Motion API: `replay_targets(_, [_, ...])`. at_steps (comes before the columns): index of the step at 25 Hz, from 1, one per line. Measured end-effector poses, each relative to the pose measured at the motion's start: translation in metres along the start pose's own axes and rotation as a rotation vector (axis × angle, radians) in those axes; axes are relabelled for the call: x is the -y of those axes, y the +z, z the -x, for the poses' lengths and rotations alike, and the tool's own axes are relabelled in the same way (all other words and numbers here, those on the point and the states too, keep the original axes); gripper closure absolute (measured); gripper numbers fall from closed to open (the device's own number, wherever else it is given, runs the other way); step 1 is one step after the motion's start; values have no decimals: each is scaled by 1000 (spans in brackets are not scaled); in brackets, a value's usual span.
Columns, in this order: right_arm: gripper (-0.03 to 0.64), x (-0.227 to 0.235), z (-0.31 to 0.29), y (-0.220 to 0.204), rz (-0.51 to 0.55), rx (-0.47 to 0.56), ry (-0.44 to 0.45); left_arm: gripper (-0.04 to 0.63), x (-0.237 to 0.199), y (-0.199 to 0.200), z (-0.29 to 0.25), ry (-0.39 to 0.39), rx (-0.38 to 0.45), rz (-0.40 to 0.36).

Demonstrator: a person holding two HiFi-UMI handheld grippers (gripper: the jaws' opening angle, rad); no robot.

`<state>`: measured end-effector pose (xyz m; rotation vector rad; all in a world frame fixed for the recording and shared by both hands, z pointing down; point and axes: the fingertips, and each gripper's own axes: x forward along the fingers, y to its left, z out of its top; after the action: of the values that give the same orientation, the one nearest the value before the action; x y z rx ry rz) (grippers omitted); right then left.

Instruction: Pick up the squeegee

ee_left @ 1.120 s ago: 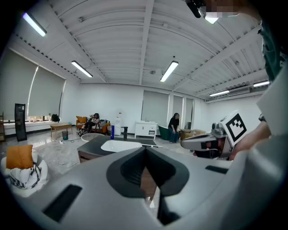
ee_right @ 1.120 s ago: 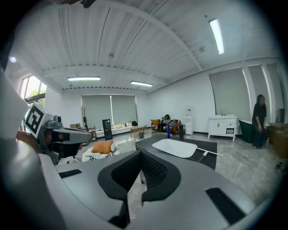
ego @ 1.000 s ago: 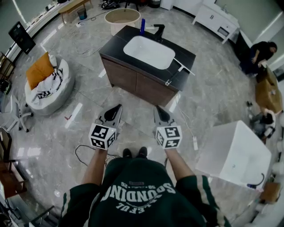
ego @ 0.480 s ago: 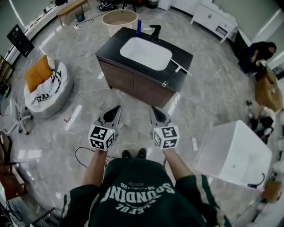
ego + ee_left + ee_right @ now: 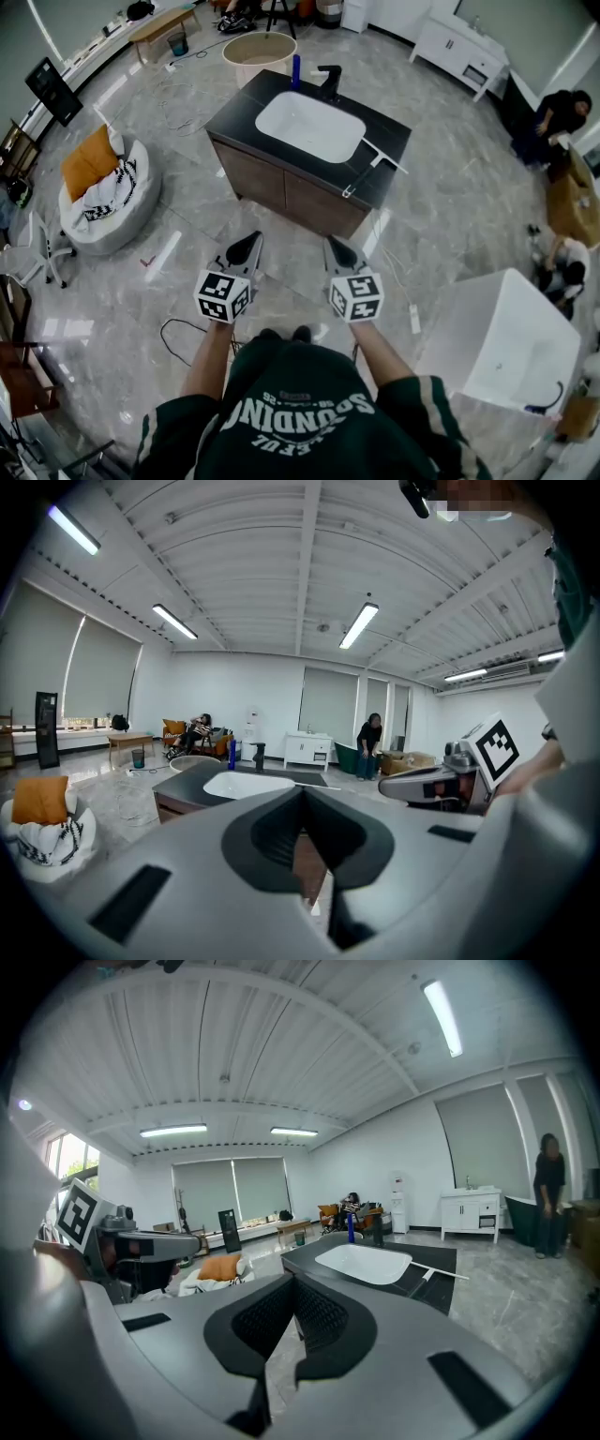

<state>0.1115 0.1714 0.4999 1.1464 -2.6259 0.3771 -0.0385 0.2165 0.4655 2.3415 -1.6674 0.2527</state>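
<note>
In the head view, the left tongs and the right tongs are held side by side in front of the person. Both point at the vanity, and each is closed to a narrow tip with nothing in it. Compared with the picture a second earlier, they have eased only a little toward the cabinet. The person's shoes, plain then, now nearly vanish under the torso. The squeegee lies where it lay, flat on the black tabletop just right of the sink basin, well apart from both tongs. This is judged to be the approach, with the grasp not begun.

In the left gripper view, the pads meet at the tip and hold nothing, and the vanity stands ahead.

In the right gripper view, the pads are likewise pressed together and empty. The squeegee shows as a pale bar on the tabletop's near right edge, so these tongs seem better placed but must open first.
</note>
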Motion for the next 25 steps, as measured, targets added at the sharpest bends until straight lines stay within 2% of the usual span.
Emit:
replay_targets(11, [615, 26, -23, 8, 33, -1, 43, 594, -5, 5, -36, 18, 1, 8])
replay_targets(20, [615, 45, -79, 7, 36, -9, 28, 594, -42, 0, -97, -40, -11, 4])
replay_targets(25, [615, 61, -124, 22, 14, -21, -11, 594, -78, 13, -140, -92, -24, 1])
